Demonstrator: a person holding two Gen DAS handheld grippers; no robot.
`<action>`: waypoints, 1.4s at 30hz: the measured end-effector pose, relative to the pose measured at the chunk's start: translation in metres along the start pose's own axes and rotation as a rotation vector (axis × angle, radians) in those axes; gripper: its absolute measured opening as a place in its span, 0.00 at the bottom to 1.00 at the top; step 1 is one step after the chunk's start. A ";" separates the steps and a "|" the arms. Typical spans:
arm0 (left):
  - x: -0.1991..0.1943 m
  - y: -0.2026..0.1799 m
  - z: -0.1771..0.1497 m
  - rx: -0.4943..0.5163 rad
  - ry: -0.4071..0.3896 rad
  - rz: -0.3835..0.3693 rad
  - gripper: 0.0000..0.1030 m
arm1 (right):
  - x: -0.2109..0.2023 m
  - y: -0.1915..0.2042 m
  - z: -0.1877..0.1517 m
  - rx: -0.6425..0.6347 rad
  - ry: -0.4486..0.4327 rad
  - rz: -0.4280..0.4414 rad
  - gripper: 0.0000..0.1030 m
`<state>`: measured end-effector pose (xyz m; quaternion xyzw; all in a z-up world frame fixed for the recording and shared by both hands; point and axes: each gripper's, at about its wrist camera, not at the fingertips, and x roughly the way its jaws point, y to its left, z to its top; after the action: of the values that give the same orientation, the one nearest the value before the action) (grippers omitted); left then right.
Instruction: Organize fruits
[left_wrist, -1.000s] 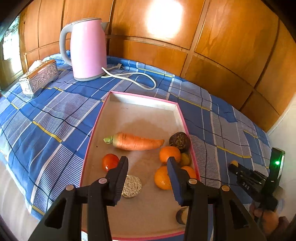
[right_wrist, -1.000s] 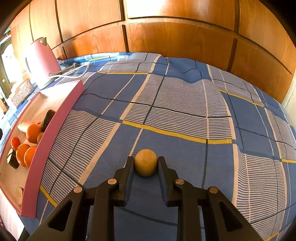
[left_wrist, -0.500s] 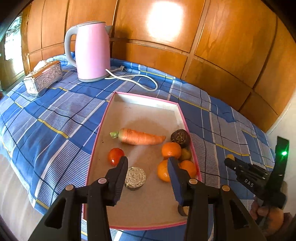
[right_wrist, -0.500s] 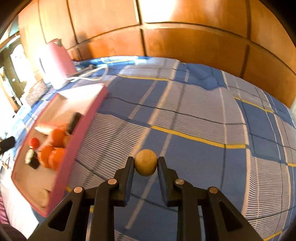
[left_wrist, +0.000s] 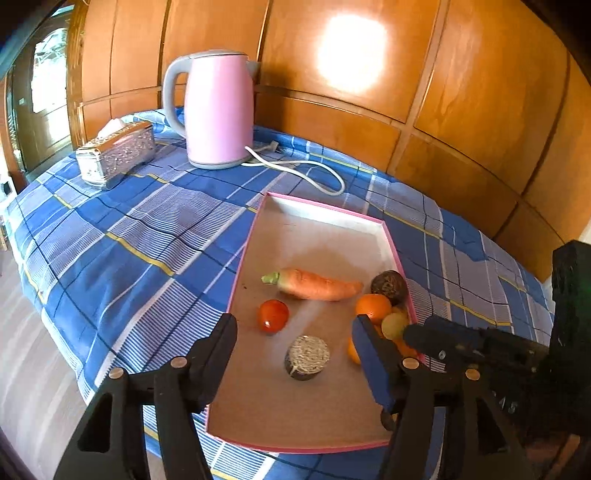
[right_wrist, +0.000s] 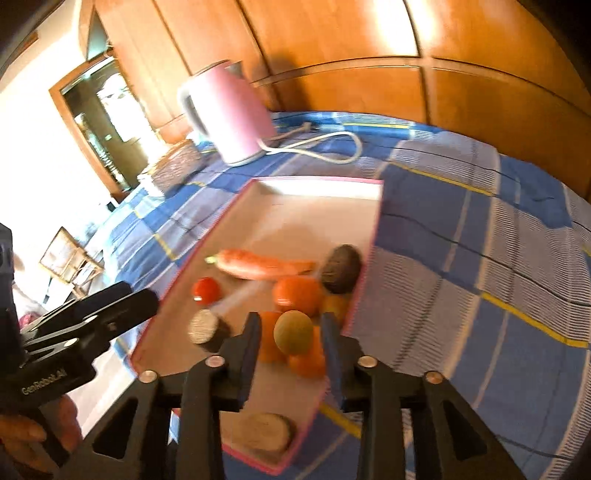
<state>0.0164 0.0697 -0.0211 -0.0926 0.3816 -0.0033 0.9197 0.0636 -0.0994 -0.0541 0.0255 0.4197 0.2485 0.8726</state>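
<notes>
A pink-rimmed tray (left_wrist: 321, 206) (right_wrist: 258, 182) on the blue checked cloth holds a carrot (left_wrist: 314, 284), a tomato (left_wrist: 272, 314), oranges (left_wrist: 373, 306) (right_wrist: 297, 291), a dark round fruit (left_wrist: 388, 282) and a cut round piece (left_wrist: 306, 356). My right gripper (right_wrist: 291, 334) has its fingers spread around a yellow-green round fruit (right_wrist: 293, 331) above the oranges at the tray's right side; the fruit also shows in the left wrist view (left_wrist: 394, 325). Whether it is still gripped is unclear. My left gripper (left_wrist: 293, 347) is open and empty above the tray's near end.
A pink kettle (left_wrist: 218, 110) with a white cord (left_wrist: 306, 173) stands behind the tray. A silver tissue box (left_wrist: 116, 155) is at the far left. Wooden panels back the table. Another sliced piece (right_wrist: 264, 432) lies in the tray's near corner.
My right gripper has carried the round fruit left from the bare cloth to over the tray, and its fingers have spread apart. My left gripper has drawn back and left a little.
</notes>
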 end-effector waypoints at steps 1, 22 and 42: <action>0.000 0.001 0.000 0.000 -0.002 0.004 0.65 | 0.001 0.003 -0.001 -0.005 0.003 0.003 0.35; -0.014 -0.003 -0.006 0.013 -0.048 0.042 0.92 | -0.018 0.016 -0.014 -0.010 -0.068 -0.147 0.39; -0.033 -0.014 -0.009 0.060 -0.106 0.072 1.00 | -0.029 0.024 -0.020 -0.035 -0.107 -0.220 0.46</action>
<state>-0.0128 0.0565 -0.0018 -0.0512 0.3351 0.0232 0.9405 0.0238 -0.0953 -0.0397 -0.0228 0.3685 0.1570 0.9160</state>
